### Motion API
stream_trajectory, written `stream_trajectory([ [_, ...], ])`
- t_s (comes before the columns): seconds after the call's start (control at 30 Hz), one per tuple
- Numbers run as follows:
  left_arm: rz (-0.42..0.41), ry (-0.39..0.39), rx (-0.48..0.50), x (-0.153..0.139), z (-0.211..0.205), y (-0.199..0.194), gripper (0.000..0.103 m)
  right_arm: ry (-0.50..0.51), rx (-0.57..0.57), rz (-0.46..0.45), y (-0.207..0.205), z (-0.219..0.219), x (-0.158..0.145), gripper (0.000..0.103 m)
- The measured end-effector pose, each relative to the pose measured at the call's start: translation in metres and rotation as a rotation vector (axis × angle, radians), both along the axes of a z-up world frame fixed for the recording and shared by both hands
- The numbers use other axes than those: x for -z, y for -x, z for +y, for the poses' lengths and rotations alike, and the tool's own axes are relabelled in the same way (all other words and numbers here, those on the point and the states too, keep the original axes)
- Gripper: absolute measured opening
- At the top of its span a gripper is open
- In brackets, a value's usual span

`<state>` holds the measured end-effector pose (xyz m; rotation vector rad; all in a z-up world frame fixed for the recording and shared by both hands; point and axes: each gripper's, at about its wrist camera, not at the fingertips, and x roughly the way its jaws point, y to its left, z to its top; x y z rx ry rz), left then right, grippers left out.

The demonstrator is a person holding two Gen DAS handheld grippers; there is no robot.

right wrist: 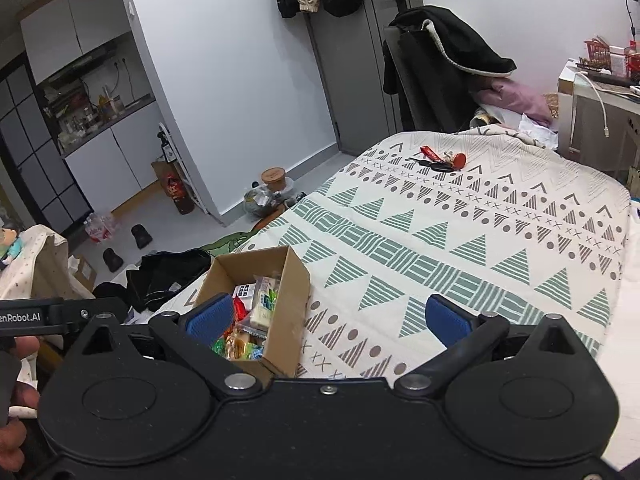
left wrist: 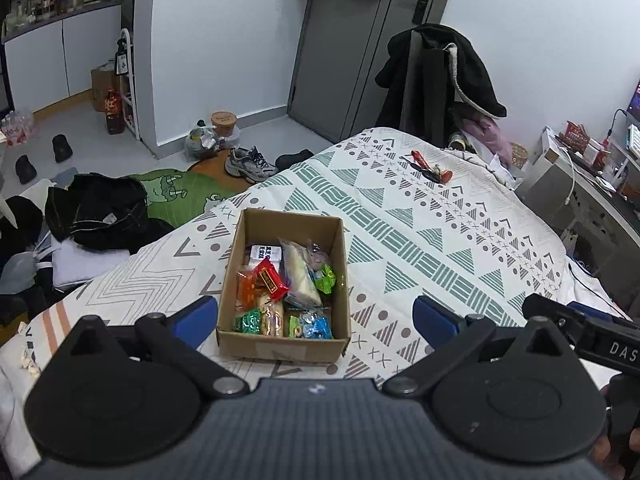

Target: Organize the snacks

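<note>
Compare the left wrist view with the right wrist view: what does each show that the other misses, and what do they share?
Only the left wrist view shows the grey-and-white sneakers on the floor and the whole inside of the box. Only the right wrist view shows the cartoon doll at its left edge. Both show the open brown cardboard box of wrapped snacks on the patterned quilt, and the red-tagged keys farther back.

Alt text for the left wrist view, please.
An open cardboard box of wrapped snacks sits on a patterned bedspread, framed by the left tool with its blue pads spread wide and empty. Beyond lie keys, a coat-draped chair and a cluttered floor.
</note>
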<state>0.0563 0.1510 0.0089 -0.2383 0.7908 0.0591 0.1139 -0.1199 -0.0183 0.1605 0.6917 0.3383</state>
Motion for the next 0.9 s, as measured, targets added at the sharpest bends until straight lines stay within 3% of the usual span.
stream_trajectory([
  [0.4,-0.036,-0.021,0.005,-0.010,-0.020,0.038,0.103,-0.015,0.014,-0.022,0.033,-0.025,-0.008,0.103],
  [0.9,-0.075,-0.065,0.048,-0.007,-0.039,0.077,0.103,-0.011,0.038,-0.053,0.069,-0.047,0.006,0.103],
])
